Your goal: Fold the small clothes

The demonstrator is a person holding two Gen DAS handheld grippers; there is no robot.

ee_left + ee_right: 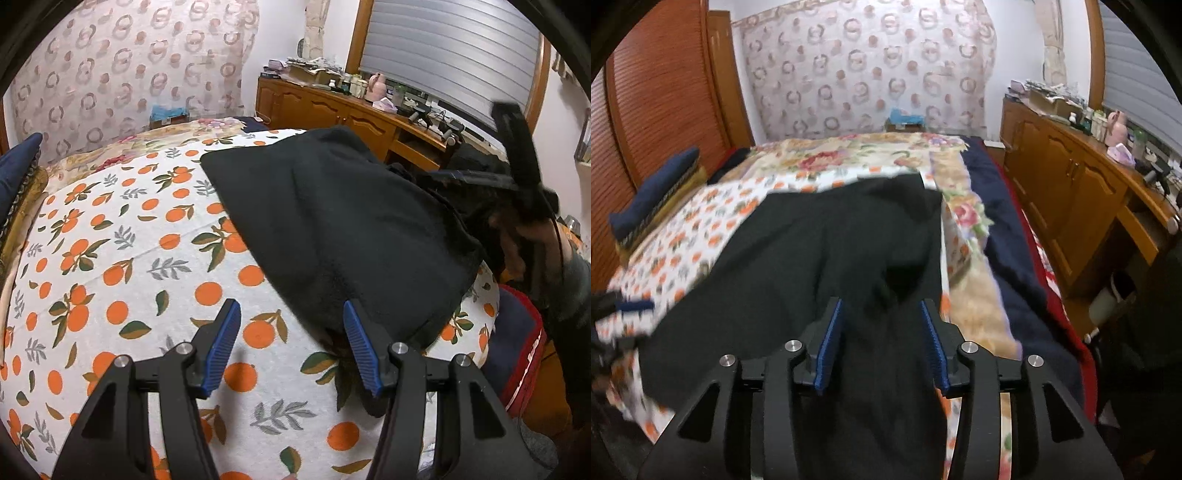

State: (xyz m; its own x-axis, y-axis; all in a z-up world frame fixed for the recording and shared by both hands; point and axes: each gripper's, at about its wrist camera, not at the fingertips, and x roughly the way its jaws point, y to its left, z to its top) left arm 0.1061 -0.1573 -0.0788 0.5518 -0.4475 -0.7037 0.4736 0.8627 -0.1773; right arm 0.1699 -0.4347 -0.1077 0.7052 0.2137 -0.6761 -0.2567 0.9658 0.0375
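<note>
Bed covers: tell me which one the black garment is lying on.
The orange-print sheet; the black garment lies on it, while the floral blanket and navy blanket lie beyond and beside it.

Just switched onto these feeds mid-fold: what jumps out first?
The black garment dominates, spread over the right side of the orange-print sheet that covers the bed. The left gripper hangs open at the garment's near corner, its fingers gripping nothing. The right gripper is over the cloth, with dark fabric showing between its spread fingers.
</note>
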